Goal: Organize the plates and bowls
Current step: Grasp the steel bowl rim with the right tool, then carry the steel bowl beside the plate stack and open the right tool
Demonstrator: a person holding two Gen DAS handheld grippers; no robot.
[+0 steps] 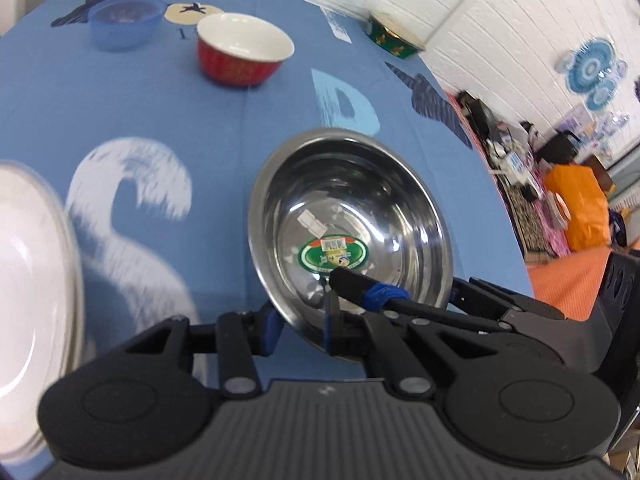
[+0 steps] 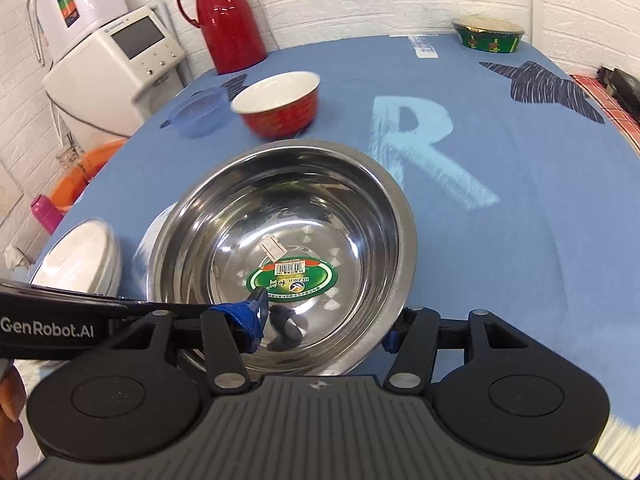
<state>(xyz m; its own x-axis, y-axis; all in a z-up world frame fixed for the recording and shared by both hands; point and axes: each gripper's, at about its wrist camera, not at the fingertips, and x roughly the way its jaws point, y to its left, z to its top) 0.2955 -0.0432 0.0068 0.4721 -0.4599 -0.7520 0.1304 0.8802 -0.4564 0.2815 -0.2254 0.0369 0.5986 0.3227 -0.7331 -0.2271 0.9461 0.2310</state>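
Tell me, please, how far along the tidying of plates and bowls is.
Done: the white plates sit stacked. In hand: the left gripper pinches the rim of the steel bowl, and the right gripper straddles its rim, open. Left: the red bowl, blue bowl and green bowl stand apart.

Left gripper (image 1: 300,320) sits low with its jaws closed in on a bowl rim. Right gripper (image 2: 320,328) reaches in from the opposite side, jaws spread wide. A bit of the person's hand (image 2: 10,396) shows at the right-wrist view's left edge.
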